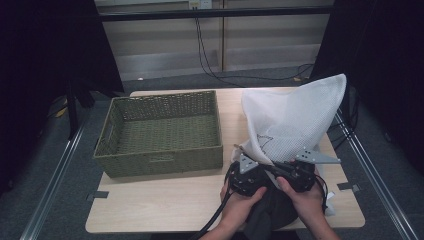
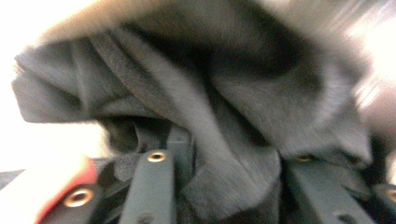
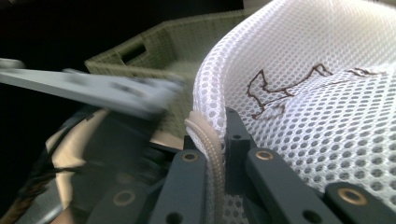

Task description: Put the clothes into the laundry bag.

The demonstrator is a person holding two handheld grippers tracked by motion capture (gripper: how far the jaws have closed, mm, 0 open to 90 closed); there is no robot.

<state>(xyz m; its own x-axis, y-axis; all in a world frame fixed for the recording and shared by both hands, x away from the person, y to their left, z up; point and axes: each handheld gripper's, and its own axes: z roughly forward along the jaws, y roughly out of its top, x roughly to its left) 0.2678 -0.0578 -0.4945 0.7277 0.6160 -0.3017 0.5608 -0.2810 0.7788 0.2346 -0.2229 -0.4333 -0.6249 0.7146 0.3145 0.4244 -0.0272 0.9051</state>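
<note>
while right claw (image 3: 212, 154) pinches white mesh bag (image 1: 295, 117) rim, left claw (image 2: 224, 163) clamped on dark cloth (image 2: 224, 93)

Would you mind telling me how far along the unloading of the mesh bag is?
Early on. The right gripper is shut on the rim of the white mesh bag, holding it open. The left gripper has dark cloth between its jaws at the bag's mouth. The green basket holds nothing yet.

The high view looks forward and down over the surface (image 1: 165, 200); both gripper views sit very close, sharing with it the mesh bag (image 1: 295, 115) (image 3: 327, 116) at 3 o'clock.
</note>
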